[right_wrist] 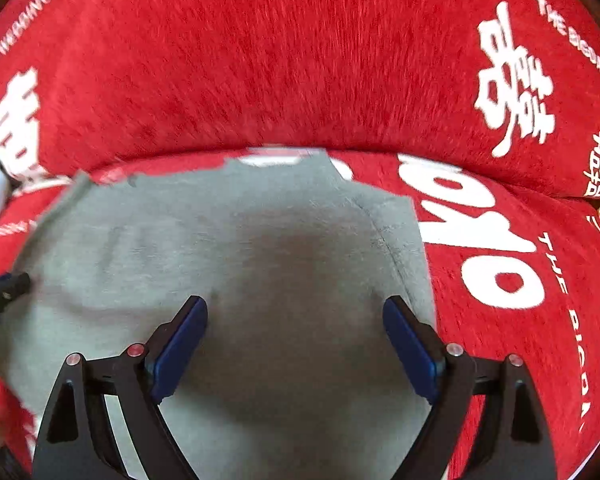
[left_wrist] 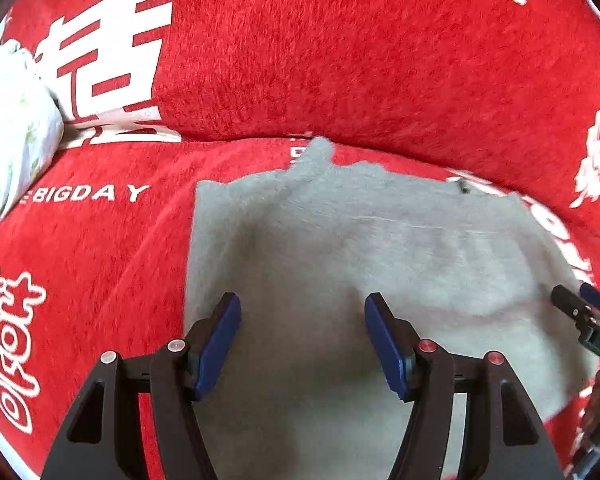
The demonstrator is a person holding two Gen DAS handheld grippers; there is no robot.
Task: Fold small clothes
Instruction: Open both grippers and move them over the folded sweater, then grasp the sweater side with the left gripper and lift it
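Observation:
A small grey garment (left_wrist: 340, 248) lies flat on the red sofa seat; it also shows in the right wrist view (right_wrist: 228, 240). My left gripper (left_wrist: 302, 304) is open and empty, hovering over the garment's left part. My right gripper (right_wrist: 296, 306) is open and empty, over the garment's right part near its right edge. The right gripper's tips show at the right edge of the left wrist view (left_wrist: 580, 300). The left gripper's tip shows at the left edge of the right wrist view (right_wrist: 8, 284).
The red sofa cover (left_wrist: 340, 60) has white characters and lettering; its backrest rises just behind the garment. A white bundle of patterned cloth (left_wrist: 12, 120) lies on the seat at far left.

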